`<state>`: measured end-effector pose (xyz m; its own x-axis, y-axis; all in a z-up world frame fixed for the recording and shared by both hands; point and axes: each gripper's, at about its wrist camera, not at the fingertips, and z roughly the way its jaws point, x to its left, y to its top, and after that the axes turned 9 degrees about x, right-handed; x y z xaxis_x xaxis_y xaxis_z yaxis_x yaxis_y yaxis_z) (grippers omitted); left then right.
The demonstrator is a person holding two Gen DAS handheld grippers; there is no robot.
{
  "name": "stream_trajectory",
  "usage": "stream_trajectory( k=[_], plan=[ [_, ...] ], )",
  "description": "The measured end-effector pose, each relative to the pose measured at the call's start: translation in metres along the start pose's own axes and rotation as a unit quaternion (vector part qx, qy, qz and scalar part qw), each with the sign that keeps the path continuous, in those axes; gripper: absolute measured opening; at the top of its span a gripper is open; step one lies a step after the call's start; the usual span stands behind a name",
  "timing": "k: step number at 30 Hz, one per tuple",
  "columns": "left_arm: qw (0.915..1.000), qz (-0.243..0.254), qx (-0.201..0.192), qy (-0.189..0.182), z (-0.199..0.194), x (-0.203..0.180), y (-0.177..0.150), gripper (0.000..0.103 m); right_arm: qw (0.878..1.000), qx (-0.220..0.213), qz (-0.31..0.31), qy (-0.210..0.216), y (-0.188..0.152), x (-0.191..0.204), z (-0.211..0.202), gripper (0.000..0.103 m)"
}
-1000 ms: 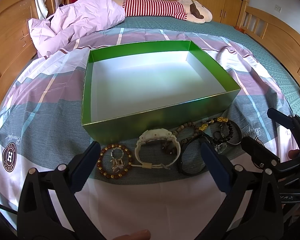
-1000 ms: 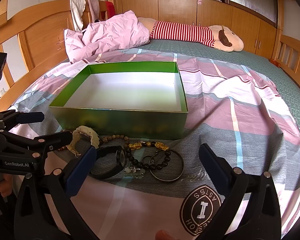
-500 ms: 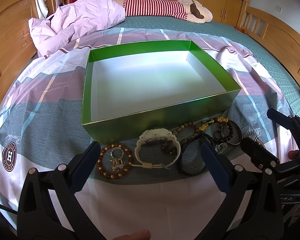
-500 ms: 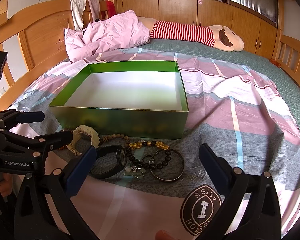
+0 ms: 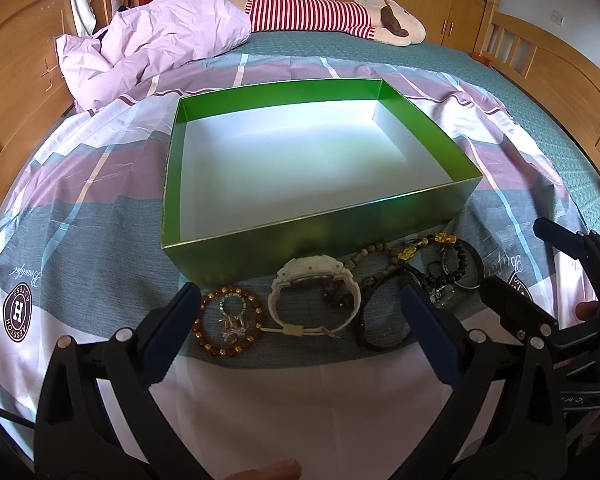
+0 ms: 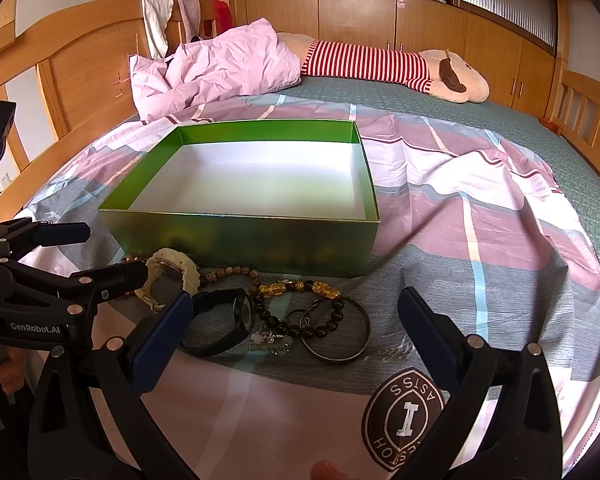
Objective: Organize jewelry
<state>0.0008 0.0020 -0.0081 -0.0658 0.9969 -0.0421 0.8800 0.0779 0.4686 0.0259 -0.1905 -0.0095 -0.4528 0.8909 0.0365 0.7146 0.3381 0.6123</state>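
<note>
A green box (image 5: pixel 316 248) (image 6: pixel 240 236) with a white inside stands empty on the bed. Along its near side lies a row of jewelry: an amber bead bracelet (image 5: pixel 229 322), a white watch (image 5: pixel 314 294) (image 6: pixel 172 270), a black band (image 5: pixel 382 312) (image 6: pixel 220 322), a black bead bracelet with gold charms (image 6: pixel 300 304) (image 5: pixel 440 258) and a thin metal bangle (image 6: pixel 336 332). My left gripper (image 5: pixel 298 300) hovers open just short of the amber bracelet and the watch. My right gripper (image 6: pixel 292 310) hovers open before the black band and bangle. Neither holds anything.
The bed wears a pink, grey and white patchwork cover (image 6: pixel 480 216). A crumpled pink quilt (image 5: pixel 160 44) and a striped plush toy (image 5: pixel 320 20) lie at the far end. Wooden bed rails (image 6: pixel 80 76) run along both sides.
</note>
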Motion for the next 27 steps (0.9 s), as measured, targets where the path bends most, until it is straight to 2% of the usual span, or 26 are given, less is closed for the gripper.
stream_trajectory(
  k=[9,12,17,24,27],
  plan=[
    [1.0000,-0.001,0.003,0.002,0.002,-0.002,-0.001,0.099,1.000,0.002,-0.001,-0.003,-0.002,0.002,0.002,0.100],
    [0.9996,-0.015,-0.005,0.025,0.002,0.002,-0.001,0.099,1.000,0.002,0.002,-0.004,-0.001,-0.001,0.002,0.100],
    [0.9988,-0.046,0.007,0.013,0.005,0.018,0.002,0.099,1.000,0.019,0.007,-0.012,0.000,-0.007,0.006,0.100],
    [0.9988,-0.045,0.015,0.008,0.004,0.020,0.005,0.099,0.999,0.046,-0.006,0.006,-0.002,-0.004,0.016,0.100],
    [0.9988,-0.044,0.023,0.001,0.005,0.021,0.004,0.095,0.998,0.056,-0.016,-0.003,-0.004,0.001,0.021,0.098]
  ],
)
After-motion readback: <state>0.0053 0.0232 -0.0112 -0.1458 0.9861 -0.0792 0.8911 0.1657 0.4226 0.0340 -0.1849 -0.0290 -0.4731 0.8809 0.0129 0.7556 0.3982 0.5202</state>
